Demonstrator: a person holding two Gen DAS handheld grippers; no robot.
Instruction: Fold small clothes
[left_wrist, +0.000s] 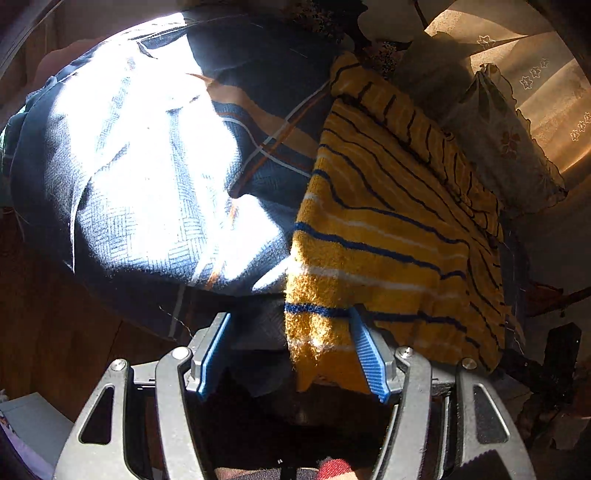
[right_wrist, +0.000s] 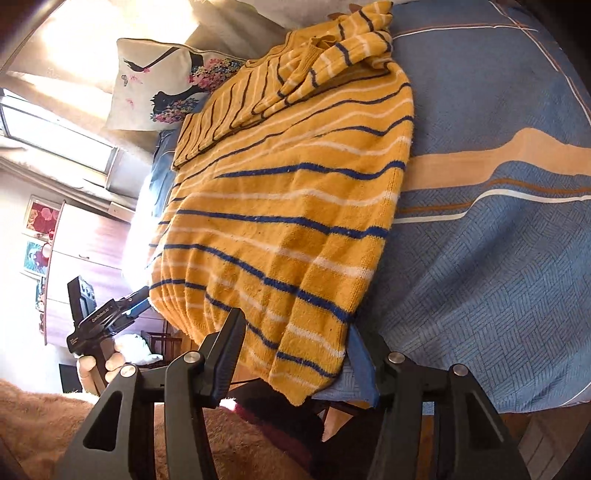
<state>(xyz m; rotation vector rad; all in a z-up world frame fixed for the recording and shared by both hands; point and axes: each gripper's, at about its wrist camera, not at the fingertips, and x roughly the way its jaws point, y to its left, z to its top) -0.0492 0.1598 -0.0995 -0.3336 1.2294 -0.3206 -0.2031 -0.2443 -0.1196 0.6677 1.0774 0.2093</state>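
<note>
A yellow sweater with blue and white stripes (right_wrist: 288, 206) lies spread on a blue patterned bedspread (right_wrist: 498, 258), one sleeve folded onto its chest. My right gripper (right_wrist: 295, 332) is open, its jaws straddling the sweater's near hem corner, which hangs over the bed edge. My left gripper (left_wrist: 290, 325) is open around the other hem corner of the sweater (left_wrist: 388, 229); the cloth lies between its blue fingers (left_wrist: 364, 343). The left gripper also shows in the right wrist view (right_wrist: 138, 301), at the sweater's far hem corner.
A printed cushion (right_wrist: 162, 81) lies at the head of the bed. A wooden dresser (right_wrist: 85, 254) stands beyond the bed's left side. A furry tan blanket (right_wrist: 55, 432) sits below the right gripper. A frilled pillow (left_wrist: 506, 140) lies past the sweater.
</note>
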